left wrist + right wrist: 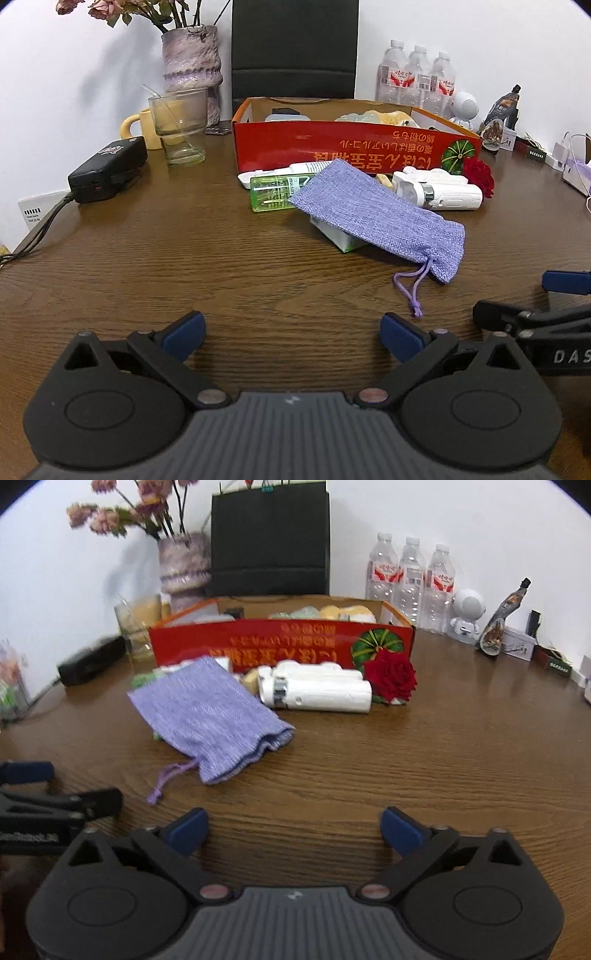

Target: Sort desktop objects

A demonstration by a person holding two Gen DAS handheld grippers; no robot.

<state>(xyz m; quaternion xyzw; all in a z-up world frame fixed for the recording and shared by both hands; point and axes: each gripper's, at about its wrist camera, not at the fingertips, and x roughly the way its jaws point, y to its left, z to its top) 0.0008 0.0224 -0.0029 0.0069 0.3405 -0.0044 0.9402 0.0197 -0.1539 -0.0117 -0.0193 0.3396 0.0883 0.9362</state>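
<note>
A purple woven pouch [380, 218] [207, 716] lies on the wooden desk, draped over a small white-green box [341, 236]. Behind it lie a green clear bottle [273, 192], a white tube [288, 171], a white handheld device [439, 190] [317, 692] and a red rose [478, 177] [391, 677]. A red cardboard box [354, 147] [280, 642] holds several items. My left gripper [291, 338] is open and empty, near the desk front. My right gripper [293, 830] is open and empty, beside it on the right.
A black charger [107, 168], a glass [179, 125], a yellow mug [138, 127] and a flower vase [192, 66] stand back left. Three water bottles [417, 79], a white figurine [463, 109] and small boxes stand back right. A black chair [293, 48] is behind.
</note>
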